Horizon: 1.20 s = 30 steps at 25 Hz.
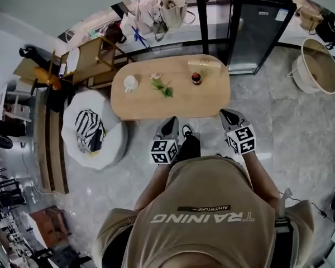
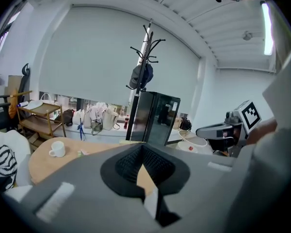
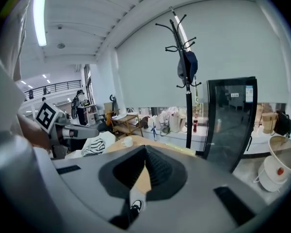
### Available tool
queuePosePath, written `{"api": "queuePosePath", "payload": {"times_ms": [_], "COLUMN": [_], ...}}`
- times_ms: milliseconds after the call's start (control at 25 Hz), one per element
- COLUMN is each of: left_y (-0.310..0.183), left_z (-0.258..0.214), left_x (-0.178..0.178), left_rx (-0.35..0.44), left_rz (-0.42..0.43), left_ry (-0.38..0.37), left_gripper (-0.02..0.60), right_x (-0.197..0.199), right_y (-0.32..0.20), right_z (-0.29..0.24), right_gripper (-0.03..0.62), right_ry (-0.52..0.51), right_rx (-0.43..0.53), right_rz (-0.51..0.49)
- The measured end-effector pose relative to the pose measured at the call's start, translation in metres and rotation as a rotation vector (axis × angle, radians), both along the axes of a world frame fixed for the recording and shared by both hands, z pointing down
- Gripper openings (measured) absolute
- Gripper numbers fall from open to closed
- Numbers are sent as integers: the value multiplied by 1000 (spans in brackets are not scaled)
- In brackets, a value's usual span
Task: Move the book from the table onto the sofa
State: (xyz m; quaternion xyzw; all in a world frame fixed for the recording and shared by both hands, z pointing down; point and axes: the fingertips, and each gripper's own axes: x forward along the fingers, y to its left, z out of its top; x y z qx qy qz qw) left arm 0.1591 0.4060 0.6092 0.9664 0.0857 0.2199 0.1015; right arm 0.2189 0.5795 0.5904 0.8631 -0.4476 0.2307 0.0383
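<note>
A mug, flower, jar and book sit on the table.

Tan book lies on table (far corner).

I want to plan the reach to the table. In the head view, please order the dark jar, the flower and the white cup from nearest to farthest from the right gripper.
1. Dark jar, on the right part of the table, nearest to the right gripper.
2. Flower, at the middle.
3. White cup, at the left end, farthest.
</note>
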Motion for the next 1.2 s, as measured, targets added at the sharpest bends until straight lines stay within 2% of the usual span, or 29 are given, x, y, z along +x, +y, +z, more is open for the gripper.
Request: {"api": "queuePosePath", "payload": {"times_ms": [120,320,480,640,960,1200], "left_y": [-23,-57,-77,-86,-95,-91], "left_z": [-1,-14,-10,-8,-3,-8], "left_x": [42,109,148,169,222,255], "left_rx": [-17,10,-33,-51,-32,-61], "left_rz": [30,129,153,191,180,115], "left_ry": [7,56,45,16,-18,-45], "left_gripper": [-9,-9,-11,-9,-9,-9], "right_x": [36,91,124,151,223,274], "right_y": [-21,-49,-68,-79,-88,-88], "right_z": [-13,-26,-21,-16,-3,15], "right_gripper": [5,4,4,5,3,4], "right_ry": [15,36,11,-19,-44,-82], "right_rx": [10,-4,-21,-38,-44,-25], "right_rz": [27,101,128,157,121,71]}}
